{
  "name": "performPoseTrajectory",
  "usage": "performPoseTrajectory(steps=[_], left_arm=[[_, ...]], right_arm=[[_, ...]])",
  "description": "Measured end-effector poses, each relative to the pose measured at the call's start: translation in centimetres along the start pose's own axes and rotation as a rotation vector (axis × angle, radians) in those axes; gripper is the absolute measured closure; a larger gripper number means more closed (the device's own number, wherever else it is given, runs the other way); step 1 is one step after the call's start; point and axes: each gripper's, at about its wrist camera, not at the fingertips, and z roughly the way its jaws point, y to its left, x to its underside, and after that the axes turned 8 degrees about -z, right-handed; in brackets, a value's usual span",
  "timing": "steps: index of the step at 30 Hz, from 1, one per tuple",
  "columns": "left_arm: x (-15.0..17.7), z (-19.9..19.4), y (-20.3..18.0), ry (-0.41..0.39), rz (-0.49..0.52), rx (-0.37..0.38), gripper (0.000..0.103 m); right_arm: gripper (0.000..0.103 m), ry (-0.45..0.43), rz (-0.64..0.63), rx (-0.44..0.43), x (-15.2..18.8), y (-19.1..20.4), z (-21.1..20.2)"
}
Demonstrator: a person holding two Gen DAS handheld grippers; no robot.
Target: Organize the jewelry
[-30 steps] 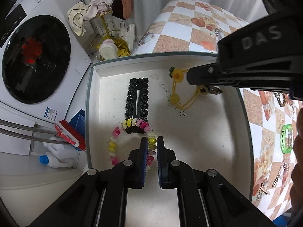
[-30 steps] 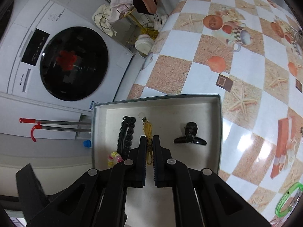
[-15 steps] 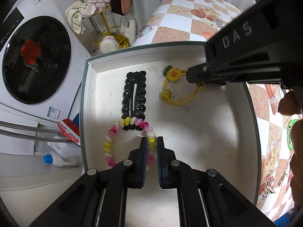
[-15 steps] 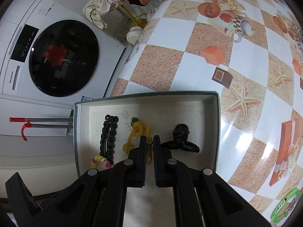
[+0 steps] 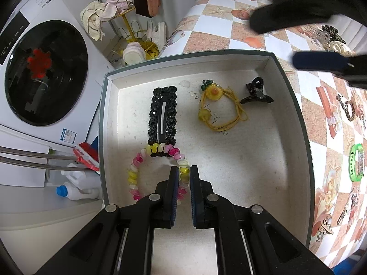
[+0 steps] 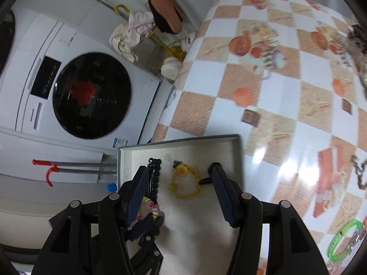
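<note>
Here the left tongs (image 5: 184, 174) pinch the pink-and-yellow bead bracelet (image 5: 137, 174) inside the white tray (image 5: 296, 105); the right tongs (image 6: 179, 183) are opening with nothing gripped above the yellow flower cord (image 5: 220, 107).

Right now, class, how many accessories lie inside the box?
4: black clip at left, bead bracelet below it, yellow hair tie in the middle, black claw clip at right. The hand-held gripper may hide more.
</note>
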Motion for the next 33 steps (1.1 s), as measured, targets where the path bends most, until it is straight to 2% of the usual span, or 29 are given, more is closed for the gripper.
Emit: performPoseTrajectory(steps=[9,11,12,13,19,21,22,23,29,33], left_arm=[[-0.5,-0.6,-0.5,0.003,0.001,-0.001,0.087],[-0.5,-0.7,-0.6,0.009,0.0,-0.007,0.02],[-0.4,-0.9,-0.6,0.002,-0.01,-0.019,0.0],[-0.3,-1.6,-0.7,-0.04,-0.015,-0.035,0.0],[-0.3,-2.8,-1.5,-0.044,0.026,-0.047,0.0],[-0.2,-3.4,-1.9,-0.052,0.046,-0.053,0.0],[-0.2,-3.5,-2.1,-0.053,0.052,-0.052,0.0],[-0.2,-3.8,-2.4,-0.054,0.062,-0.05,0.0],[-0.4,-5.0,-4.7,-0.053,0.107,-0.02,0.0],[-0.1,-5.9,-7.4,-0.044,0.168,0.035,0.0]], right_arm=[[0.023,-0.03,0.098,0.08,4.5,-3.9,-5.0],[0.023,-0.032,0.122,0.103,5.5,-4.8,-5.9],[0.023,-0.033,0.139,0.116,6.3,-5.7,-6.4],[0.023,-0.034,0.151,0.127,6.8,-6.2,-6.9],[0.018,-0.057,0.25,0.182,10.6,-9.7,-10.0],[0.012,-0.067,0.295,0.192,11.9,-10.9,-11.0],[0.003,-0.072,0.316,0.196,12.5,-11.4,-11.4],[0.0,-0.082,0.339,0.202,13.2,-12.1,-12.0],[0.0,-0.104,0.422,0.243,16.8,-14.6,-14.6],[0.0,-0.08,0.477,0.273,19.3,-16.4,-15.6]])
